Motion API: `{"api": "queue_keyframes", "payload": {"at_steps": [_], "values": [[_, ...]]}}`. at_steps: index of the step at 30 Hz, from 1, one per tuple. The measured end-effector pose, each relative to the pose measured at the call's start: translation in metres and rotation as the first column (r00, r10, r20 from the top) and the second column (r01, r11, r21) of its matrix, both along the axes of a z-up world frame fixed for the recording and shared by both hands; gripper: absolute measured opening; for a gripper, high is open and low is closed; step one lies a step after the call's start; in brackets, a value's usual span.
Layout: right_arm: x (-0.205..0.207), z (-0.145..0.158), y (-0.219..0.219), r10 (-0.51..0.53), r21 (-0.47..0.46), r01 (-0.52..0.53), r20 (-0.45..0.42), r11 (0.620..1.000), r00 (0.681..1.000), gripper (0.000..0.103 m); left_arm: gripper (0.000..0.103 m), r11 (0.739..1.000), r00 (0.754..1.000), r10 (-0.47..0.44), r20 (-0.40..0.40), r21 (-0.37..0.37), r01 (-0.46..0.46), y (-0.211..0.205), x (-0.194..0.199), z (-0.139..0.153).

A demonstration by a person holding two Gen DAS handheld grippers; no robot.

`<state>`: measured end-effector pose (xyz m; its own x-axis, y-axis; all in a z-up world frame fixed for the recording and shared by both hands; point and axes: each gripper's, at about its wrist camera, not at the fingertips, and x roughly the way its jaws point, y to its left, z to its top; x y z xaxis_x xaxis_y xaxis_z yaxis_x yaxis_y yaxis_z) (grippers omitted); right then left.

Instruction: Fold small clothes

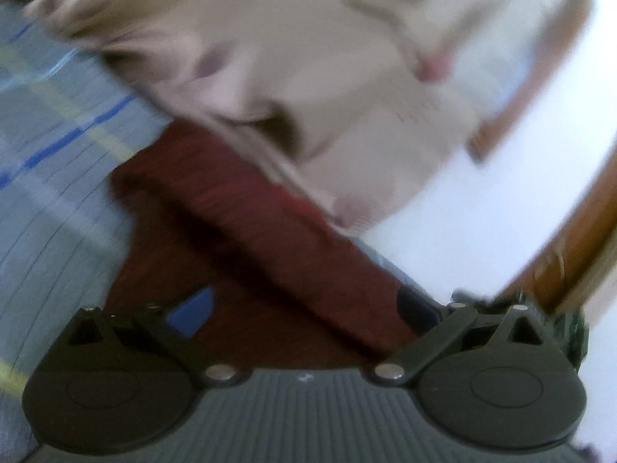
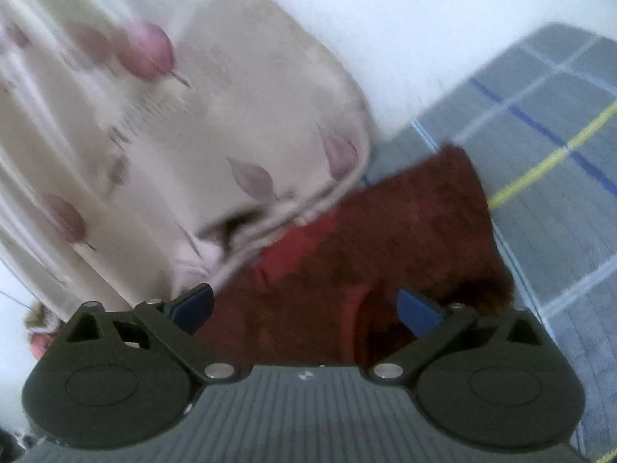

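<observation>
Jaws of both grippers wide open, dark red cloth loose between them.

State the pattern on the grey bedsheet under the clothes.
The bedsheet has a check of blue, yellow and pale lines, clearest in the right wrist view.

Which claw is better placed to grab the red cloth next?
Probably the right claw: its jaws stand open around the red cloth's near edge. The left claw is open too, over its middle.
</observation>
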<state>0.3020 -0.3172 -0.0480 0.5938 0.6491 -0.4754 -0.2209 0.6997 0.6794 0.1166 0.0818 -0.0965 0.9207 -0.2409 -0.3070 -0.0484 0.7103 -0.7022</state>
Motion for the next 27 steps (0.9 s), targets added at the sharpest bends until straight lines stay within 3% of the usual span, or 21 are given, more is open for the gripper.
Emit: {"api": "queue_keyframes", "payload": {"at_steps": [2, 4, 6, 7, 11, 15, 20, 27], "values": [[-0.001, -0.008, 0.011, 0.038, -0.036, -0.039, -0.023, 0.999, 0.999, 0.093, 0.103, 0.998, 0.999, 0.036, 0.030, -0.059, -0.034, 0.009, -0.009, -0.004], [-0.004, -0.015, 0.023, 0.068, -0.092, -0.071, -0.036, 0.993, 0.997, 0.079, 0.103, 0.997, 0.997, 0.060, 0.048, -0.049, -0.057, 0.009, -0.011, -0.004], [-0.006, -0.017, 0.034, 0.105, -0.135, -0.108, -0.029, 0.985, 0.994, 0.020, 0.103, 0.998, 0.998, 0.047, 0.052, -0.036, -0.045, 0.006, -0.010, -0.003], [-0.009, -0.014, 0.039, 0.117, -0.148, -0.118, -0.017, 0.982, 0.993, 0.013, 0.103, 0.999, 0.997, 0.041, 0.058, -0.023, -0.040, 0.005, -0.010, -0.002], [-0.018, 0.025, 0.043, 0.150, -0.187, -0.118, 0.167, 0.975, 0.974, 0.014, 0.103, 1.000, 0.997, 0.026, 0.073, -0.001, -0.026, 0.000, -0.006, -0.001], [-0.001, 0.056, 0.034, 0.140, -0.228, -0.079, 0.268, 0.970, 0.953, 0.013, 0.103, 0.999, 0.997, 0.031, 0.069, -0.009, -0.030, 0.001, -0.007, -0.002], [0.041, 0.034, 0.006, 0.076, -0.246, -0.022, 0.210, 0.969, 0.975, 0.013, 0.103, 0.999, 0.998, 0.038, 0.047, -0.027, -0.037, 0.004, -0.006, -0.006], [0.046, -0.021, -0.007, 0.027, -0.249, 0.011, 0.149, 0.968, 0.989, 0.013, 0.103, 0.999, 0.998, 0.041, 0.047, -0.022, -0.040, 0.004, -0.005, -0.007]]}}
